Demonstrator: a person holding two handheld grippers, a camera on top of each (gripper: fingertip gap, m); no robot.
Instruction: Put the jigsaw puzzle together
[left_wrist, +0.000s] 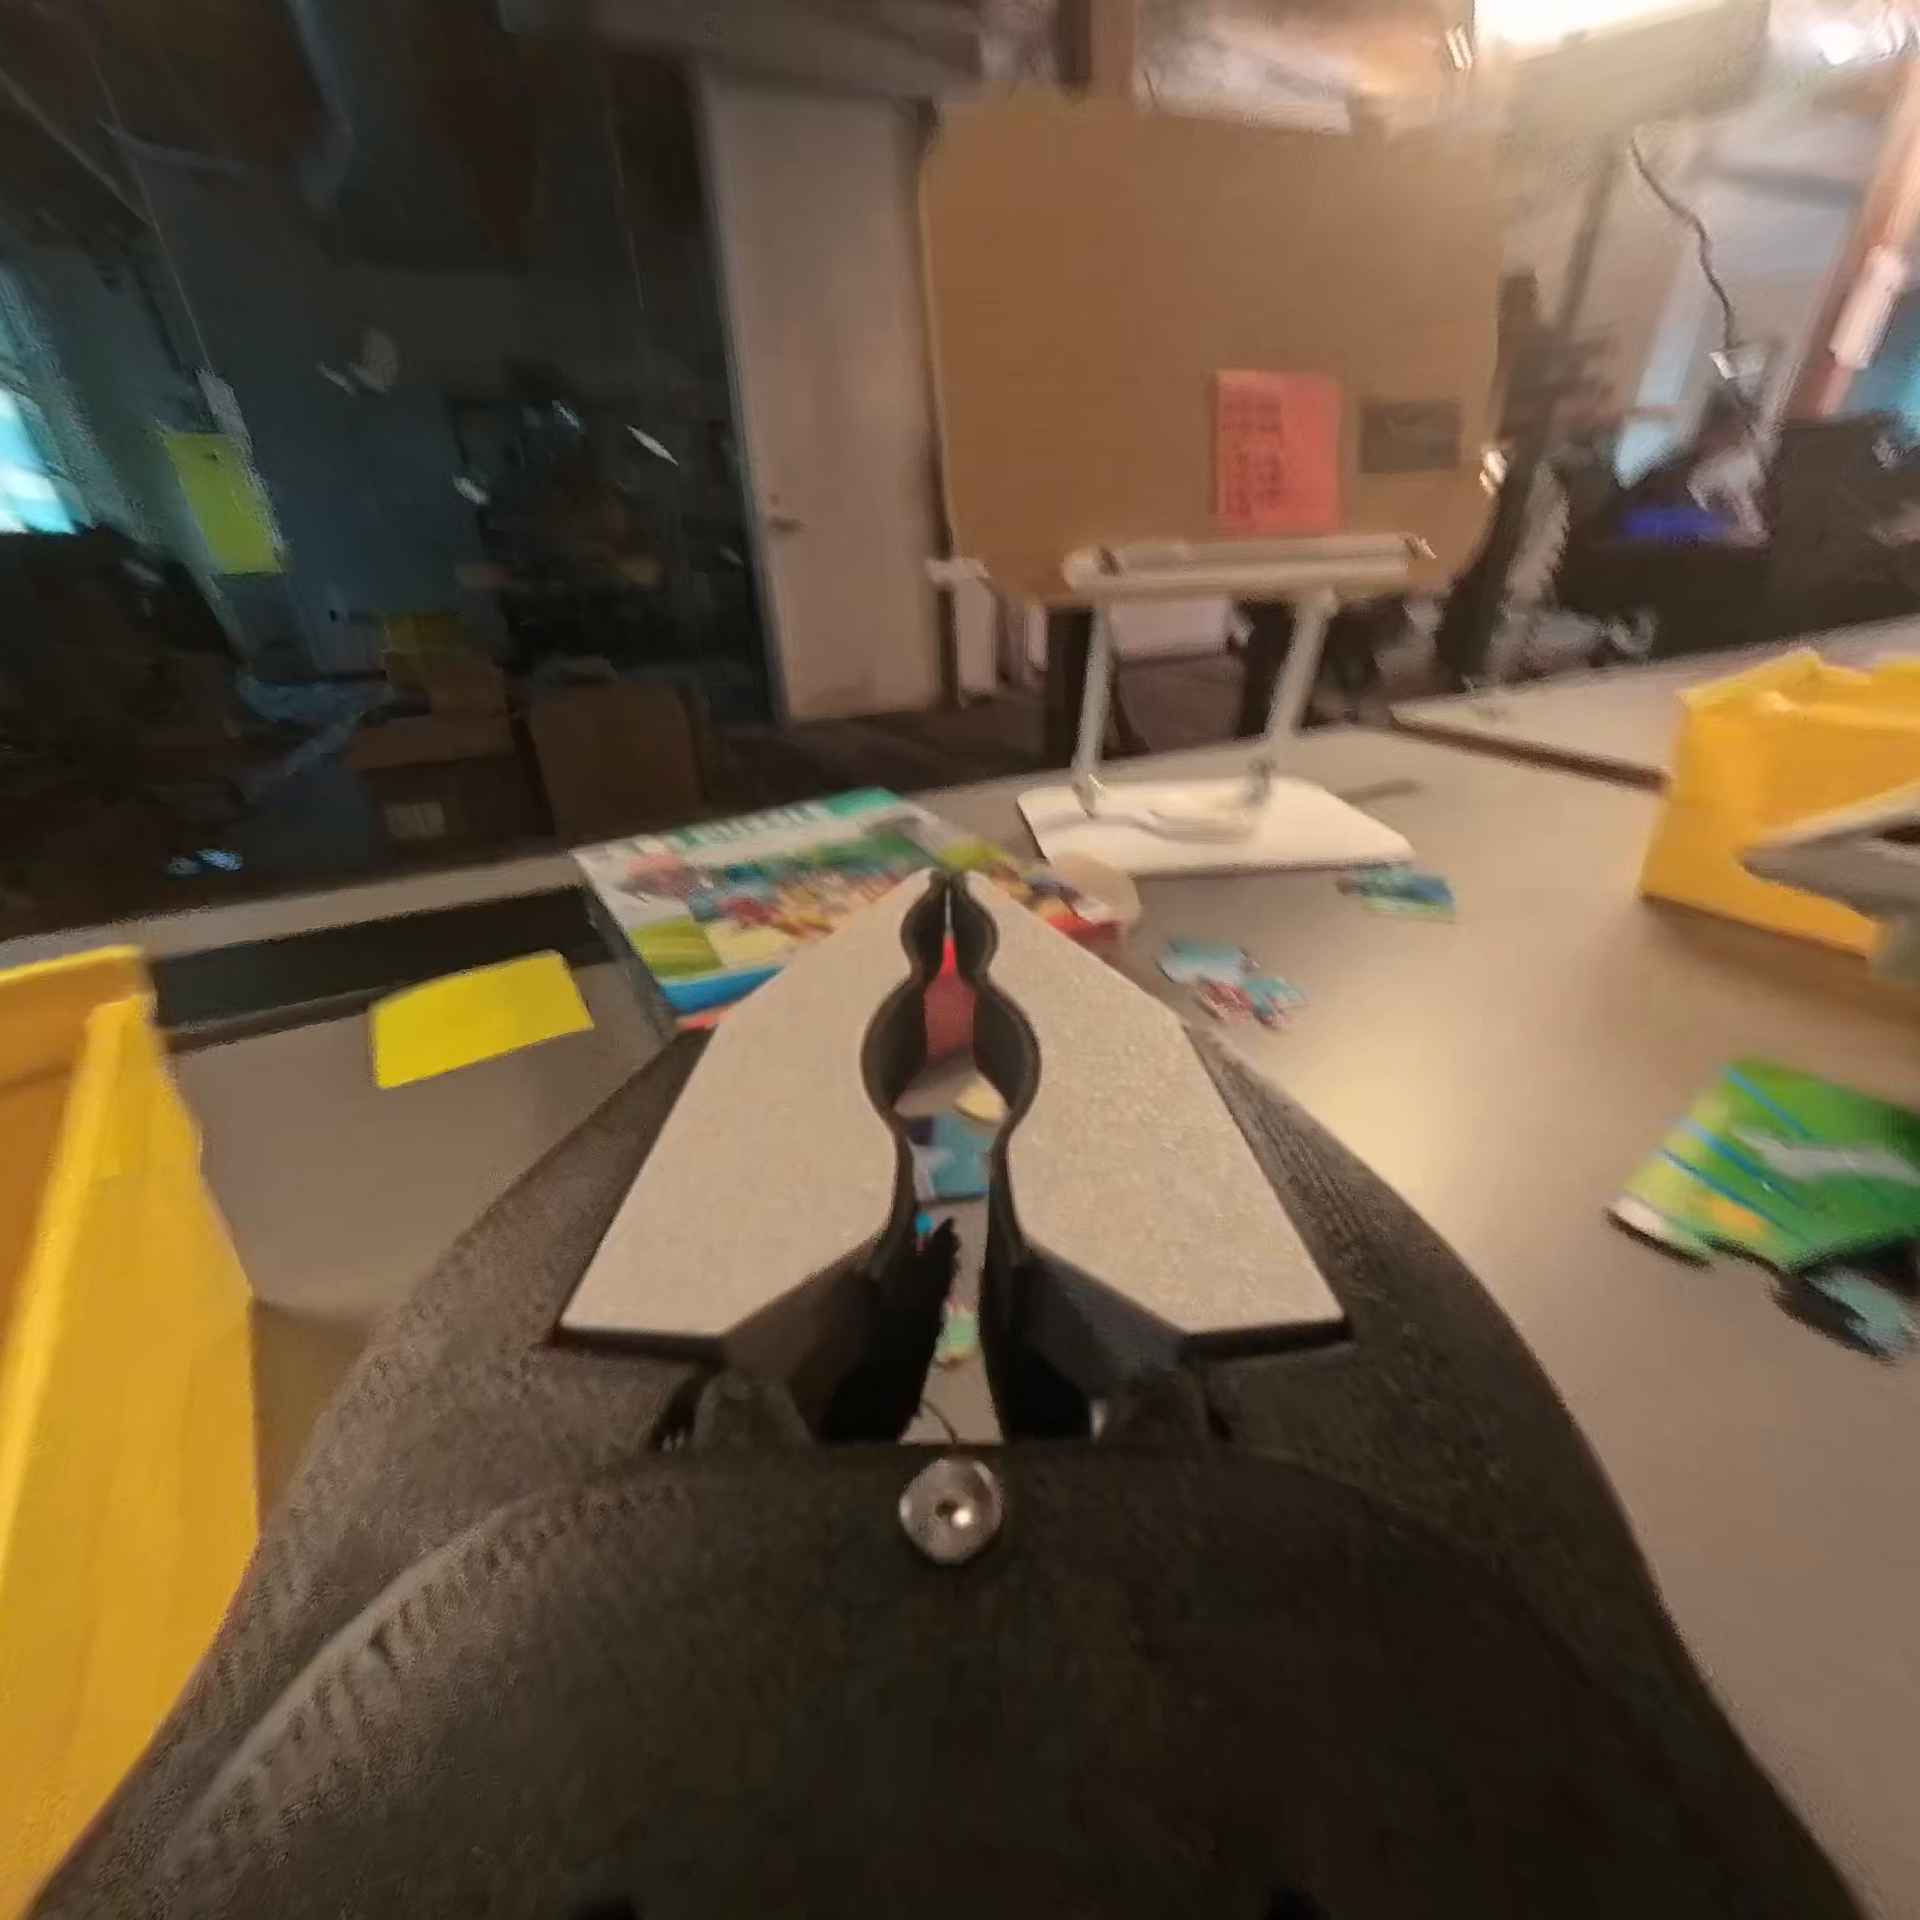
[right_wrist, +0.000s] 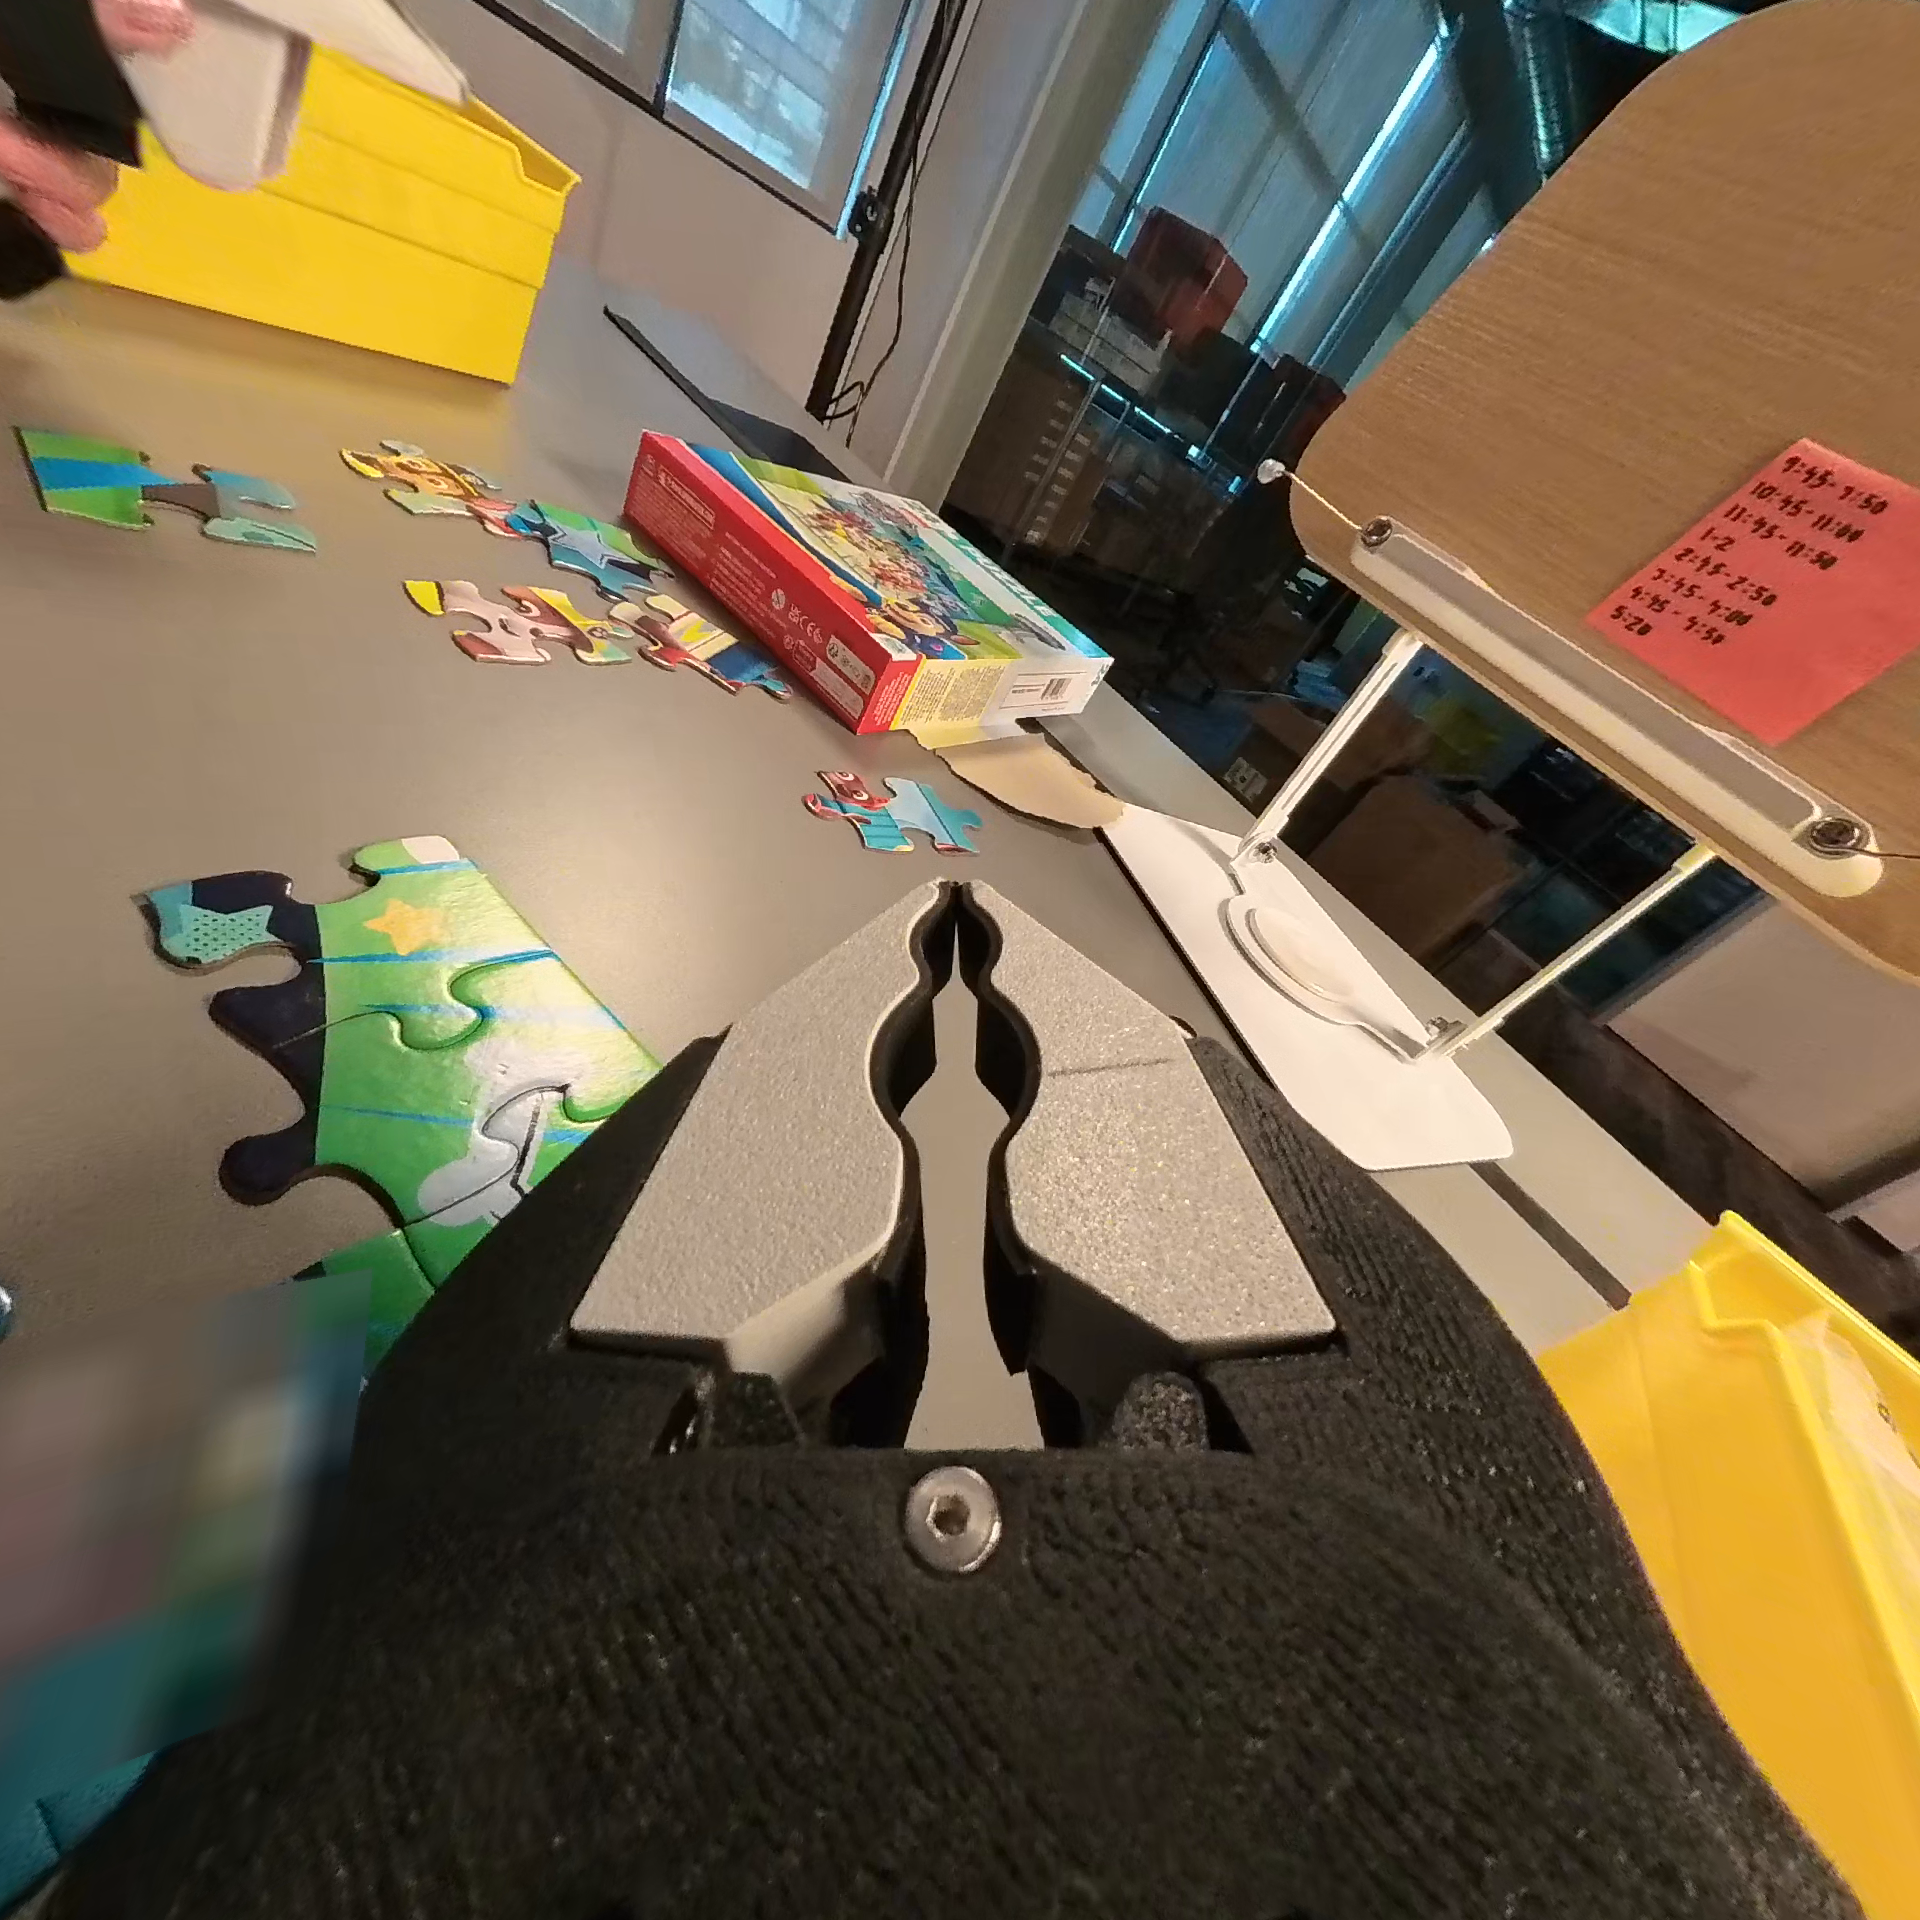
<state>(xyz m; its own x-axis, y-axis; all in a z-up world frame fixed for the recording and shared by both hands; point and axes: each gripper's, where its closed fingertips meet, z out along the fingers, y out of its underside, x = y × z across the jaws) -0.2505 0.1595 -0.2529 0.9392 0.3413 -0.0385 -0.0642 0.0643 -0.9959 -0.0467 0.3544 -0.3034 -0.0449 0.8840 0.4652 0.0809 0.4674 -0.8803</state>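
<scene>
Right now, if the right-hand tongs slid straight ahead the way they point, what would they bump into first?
Probably the single loose puzzle piece lying just beyond the closed tips of the right tongs. Behind it lies the torn flap of the puzzle box. Depth is hard to judge; the tips may pass above the piece.

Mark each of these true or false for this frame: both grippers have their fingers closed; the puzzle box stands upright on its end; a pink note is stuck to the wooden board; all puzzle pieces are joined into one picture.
1. Both grippers closed: true. The left gripper and right gripper show fingertips meeting.
2. Box upright: false. The puzzle box lies flat on the table.
3. Pink note on the wooden board: true.
4. All pieces joined: false. A loose piece lies apart from the green joined section.
</scene>
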